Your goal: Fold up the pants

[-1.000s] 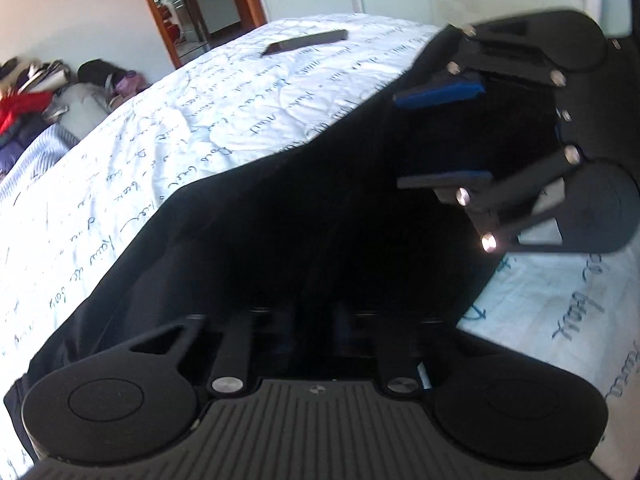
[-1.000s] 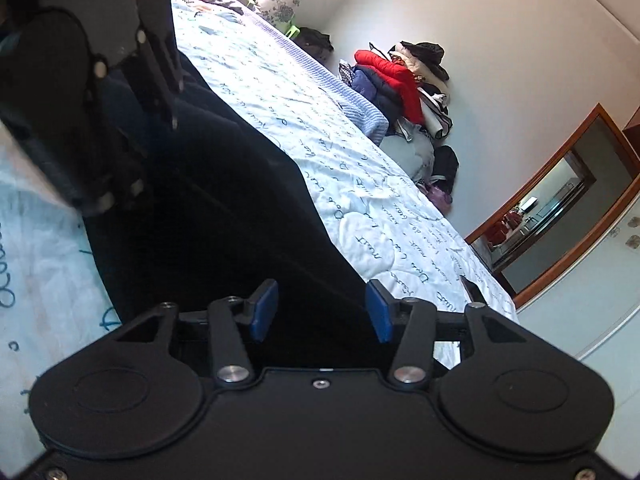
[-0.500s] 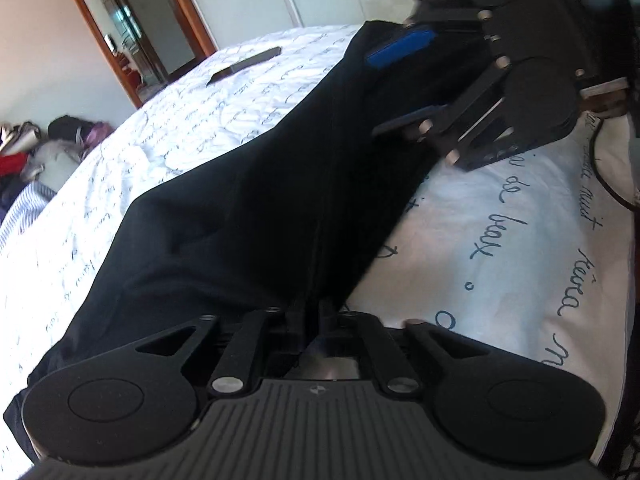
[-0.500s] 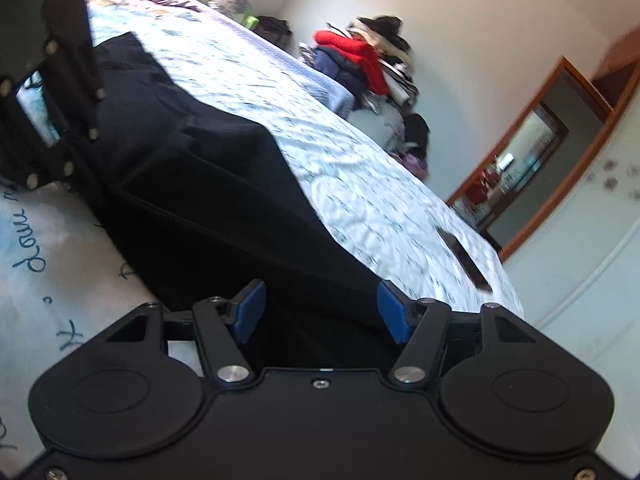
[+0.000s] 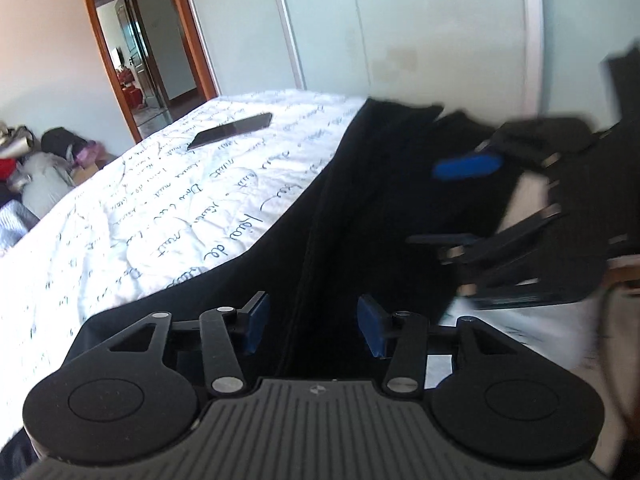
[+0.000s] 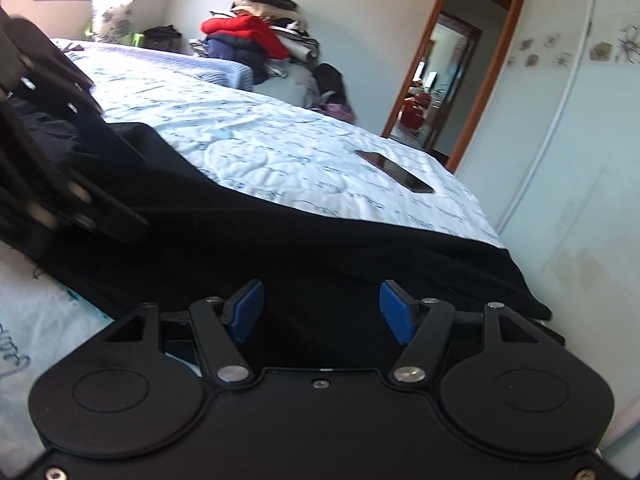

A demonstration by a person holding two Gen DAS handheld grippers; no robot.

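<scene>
Black pants (image 5: 360,216) lie along the bed (image 5: 168,216) edge; left gripper (image 5: 314,326) fingers opening, cloth between, unpinched; right gripper (image 6: 322,310) fingers opening over cloth, gripping nothing; phone (image 5: 230,130) near far corner.

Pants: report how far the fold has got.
Done: the pants lie in one long dark strip on the bed. In hand: nothing; left gripper and right gripper are opening, pads off the cloth. Left: folding the strip shorter.
</scene>
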